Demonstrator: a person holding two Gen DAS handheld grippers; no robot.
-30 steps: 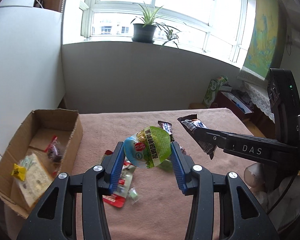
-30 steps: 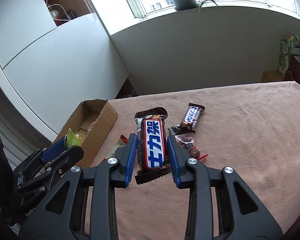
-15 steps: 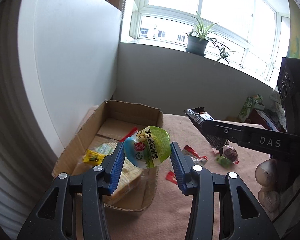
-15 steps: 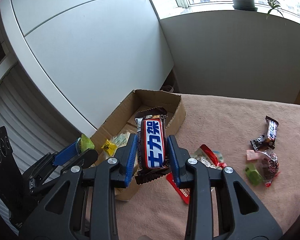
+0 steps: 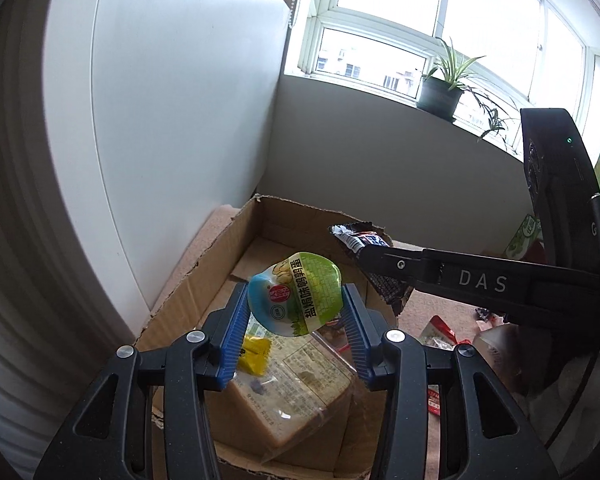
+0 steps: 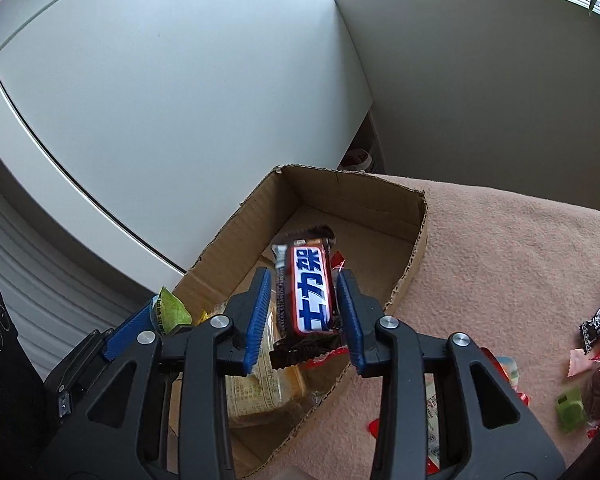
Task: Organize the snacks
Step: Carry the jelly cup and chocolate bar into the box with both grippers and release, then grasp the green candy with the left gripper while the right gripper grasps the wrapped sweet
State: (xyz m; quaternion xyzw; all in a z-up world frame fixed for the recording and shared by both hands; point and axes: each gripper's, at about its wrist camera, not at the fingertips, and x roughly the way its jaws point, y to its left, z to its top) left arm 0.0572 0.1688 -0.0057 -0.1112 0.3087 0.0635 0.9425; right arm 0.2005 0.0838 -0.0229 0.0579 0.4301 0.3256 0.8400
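My left gripper (image 5: 296, 312) is shut on a green and blue egg-shaped snack pack (image 5: 296, 296) and holds it above the open cardboard box (image 5: 188, 288). My right gripper (image 6: 304, 312) is shut on a brown Snickers bar (image 6: 310, 292) and holds it over the same box (image 6: 404, 276), near its right wall. In the left wrist view the right gripper (image 5: 380, 264) reaches in from the right with the bar (image 5: 360, 240). The left gripper's blue pad (image 6: 132, 328) and the green pack (image 6: 172, 310) show at the lower left of the right wrist view.
The box holds a wrapped bread pack (image 5: 300, 392) and a yellow candy (image 5: 256, 356). Loose snacks lie on the pink tablecloth (image 6: 520, 248) to the right: a green candy (image 6: 570, 406), dark wrappers (image 6: 598, 316), red packets (image 5: 440, 326). A white cabinet (image 5: 160, 120) stands behind the box.
Both grippers have swung left from over the loose snacks to above the box, each still holding its snack. The box now fills the lower middle of both views.
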